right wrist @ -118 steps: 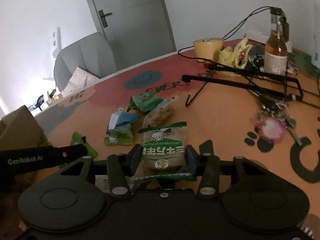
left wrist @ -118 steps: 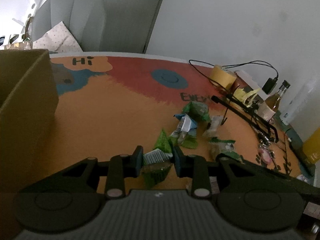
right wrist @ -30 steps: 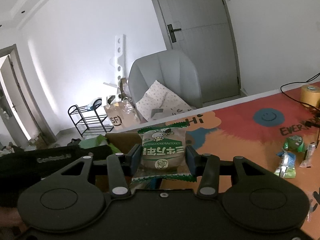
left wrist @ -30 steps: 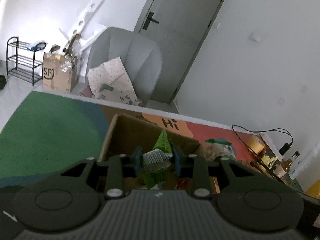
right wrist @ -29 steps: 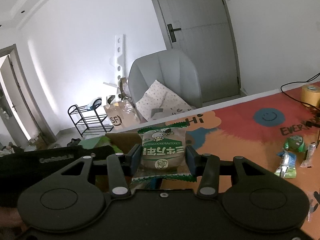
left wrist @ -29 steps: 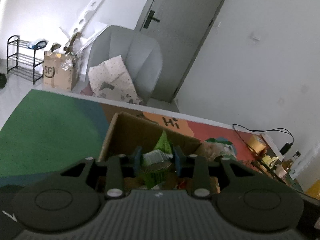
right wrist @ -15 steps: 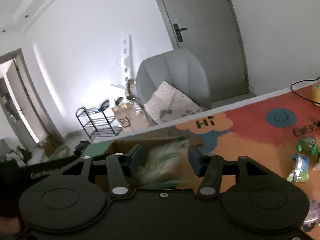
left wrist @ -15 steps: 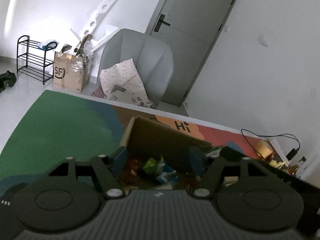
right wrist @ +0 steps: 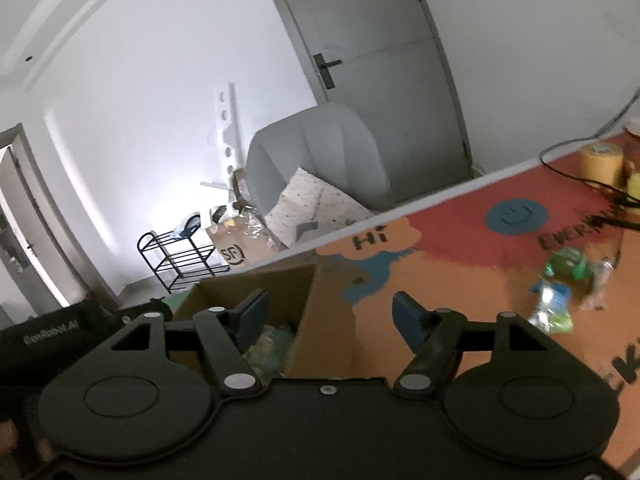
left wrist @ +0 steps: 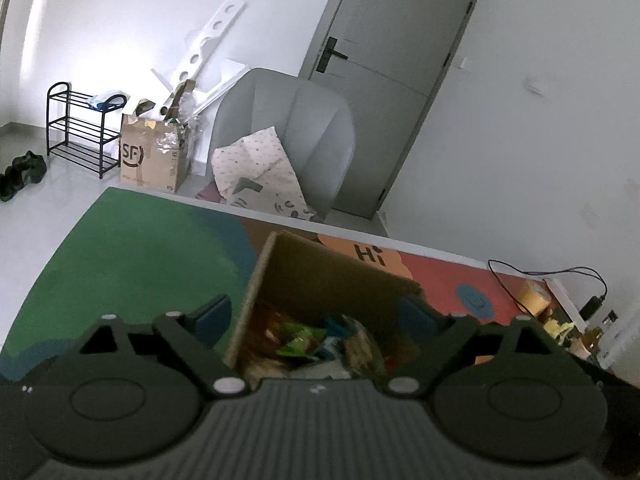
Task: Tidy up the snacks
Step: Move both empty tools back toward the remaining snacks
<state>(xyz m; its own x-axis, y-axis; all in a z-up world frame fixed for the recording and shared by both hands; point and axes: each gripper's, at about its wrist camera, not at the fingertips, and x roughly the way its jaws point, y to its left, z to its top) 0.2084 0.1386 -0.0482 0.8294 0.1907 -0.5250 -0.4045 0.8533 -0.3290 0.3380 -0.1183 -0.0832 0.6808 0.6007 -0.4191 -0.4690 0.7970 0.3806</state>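
Both jaw pairs just spread, empty, over box (left wrist: 320, 280). Remaining snacks (right wrist: 560, 292) at 2 o'clock from right gripper (right wrist: 326, 314); right nearer than left gripper (left wrist: 316, 314).

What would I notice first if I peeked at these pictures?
Probably the open cardboard box on the colourful table mat, with shiny snack packets piled inside. Next, the two black grippers, left gripper and right gripper, both wide open above it, and a few packets waiting on the mat.

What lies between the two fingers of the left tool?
In the left wrist view, only the open cardboard box with snack packets inside; the left tool holds nothing.
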